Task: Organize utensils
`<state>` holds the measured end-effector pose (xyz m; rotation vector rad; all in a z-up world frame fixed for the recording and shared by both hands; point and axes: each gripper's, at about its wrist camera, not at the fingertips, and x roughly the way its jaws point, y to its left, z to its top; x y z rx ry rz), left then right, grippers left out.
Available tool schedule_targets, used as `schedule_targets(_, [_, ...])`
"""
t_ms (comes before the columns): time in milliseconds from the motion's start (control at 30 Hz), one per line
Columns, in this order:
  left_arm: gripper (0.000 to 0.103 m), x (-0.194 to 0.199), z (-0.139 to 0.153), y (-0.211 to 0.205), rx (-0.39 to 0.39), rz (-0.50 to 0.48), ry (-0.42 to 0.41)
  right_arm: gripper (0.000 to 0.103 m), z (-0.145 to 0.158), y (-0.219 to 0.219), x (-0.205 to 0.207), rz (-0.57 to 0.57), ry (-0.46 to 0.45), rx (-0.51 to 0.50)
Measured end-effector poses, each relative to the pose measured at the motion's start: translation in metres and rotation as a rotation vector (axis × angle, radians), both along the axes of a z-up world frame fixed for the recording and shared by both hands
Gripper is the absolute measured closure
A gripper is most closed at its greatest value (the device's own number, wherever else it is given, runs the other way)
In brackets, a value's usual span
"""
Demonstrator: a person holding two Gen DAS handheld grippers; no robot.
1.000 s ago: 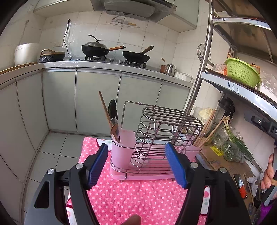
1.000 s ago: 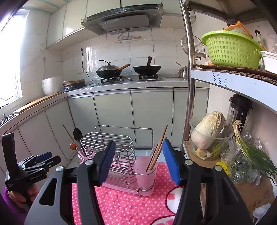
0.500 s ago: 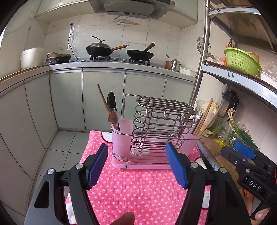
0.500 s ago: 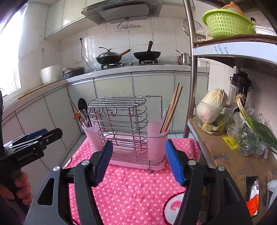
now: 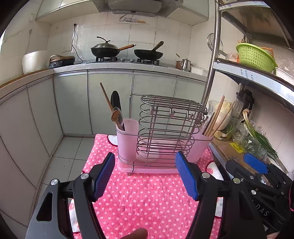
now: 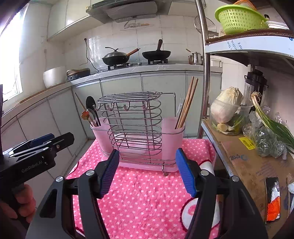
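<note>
A wire utensil rack with a pink tray stands on a pink polka-dot cloth. Its left pink cup holds spoons and a dark ladle. Its right pink cup holds wooden chopsticks. My left gripper is open and empty, a short way in front of the rack. My right gripper is open and empty, also in front of it. Each gripper shows at the edge of the other's view.
A metal shelf post and shelf with cabbage, green onions and a cardboard box stand right of the cloth. A green basket sits above. Kitchen counter with woks lies behind; tiled floor at left.
Both grippers have drawn back and lowered a little, so the rack sits lower and more centred in view. Both stay open and empty.
</note>
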<state>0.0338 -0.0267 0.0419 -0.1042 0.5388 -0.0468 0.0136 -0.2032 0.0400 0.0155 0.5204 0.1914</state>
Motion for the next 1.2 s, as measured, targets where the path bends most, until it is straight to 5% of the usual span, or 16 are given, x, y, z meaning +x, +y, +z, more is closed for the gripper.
schedule_targets(1200, [0.037,0.0,-0.006,-0.004,0.028,-0.003,-0.003,0.039,-0.004,0.01,0.005,-0.022,-0.001,-0.025])
